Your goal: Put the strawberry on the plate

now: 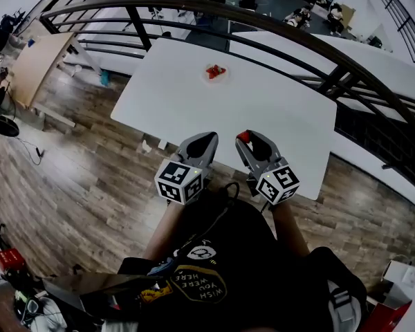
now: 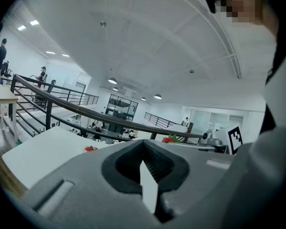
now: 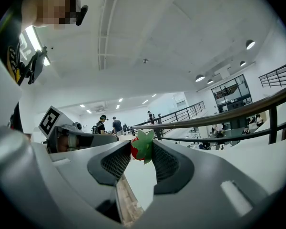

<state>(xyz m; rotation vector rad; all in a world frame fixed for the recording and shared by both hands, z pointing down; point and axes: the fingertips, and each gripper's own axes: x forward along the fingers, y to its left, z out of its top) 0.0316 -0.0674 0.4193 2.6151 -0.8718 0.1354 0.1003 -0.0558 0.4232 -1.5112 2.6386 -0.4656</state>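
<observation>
R gripper (image 3: 142, 148) is clamped on strawberry (image 3: 135, 149) at the jaw tips, held over near edge of table (image 1: 159, 95). L gripper (image 2: 143, 144) is just left of it, jaws together at the tips, nothing between. Plate (image 1: 205, 75) sits far-centre on table, well apart from both grippers, w/ red fruit (image 1: 215, 70) on it.

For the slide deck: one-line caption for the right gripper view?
Right gripper pinches a red strawberry with green leaves between its fingers over the white table's near edge.
</observation>
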